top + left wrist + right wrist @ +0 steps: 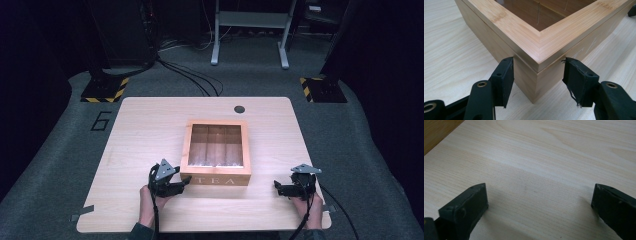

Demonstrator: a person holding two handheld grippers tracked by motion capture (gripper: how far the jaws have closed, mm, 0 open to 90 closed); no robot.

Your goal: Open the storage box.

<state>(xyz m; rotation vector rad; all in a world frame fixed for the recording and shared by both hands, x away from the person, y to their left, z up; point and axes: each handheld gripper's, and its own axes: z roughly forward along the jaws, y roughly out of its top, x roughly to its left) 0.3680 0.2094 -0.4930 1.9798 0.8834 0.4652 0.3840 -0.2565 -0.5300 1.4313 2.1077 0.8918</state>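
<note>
The closed tea box (216, 150) sat mid-tabletop (145, 125), lid still down. The left claw (537, 72) gaped apart astride its near-left corner, gripping nothing. The right claw (539, 202), likewise apart, hovered over bare wood, near right.

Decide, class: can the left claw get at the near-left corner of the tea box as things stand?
Probably yes. The left claw is open, its jaws straddling the tea box corner, nothing between them.

Light wood table (150, 130) with dark round hole (239, 109) near far edge; grey carpet floor (60, 150), painted "6" (101, 121), black cables (195, 80), hazard-striped bases (105, 90).
</note>
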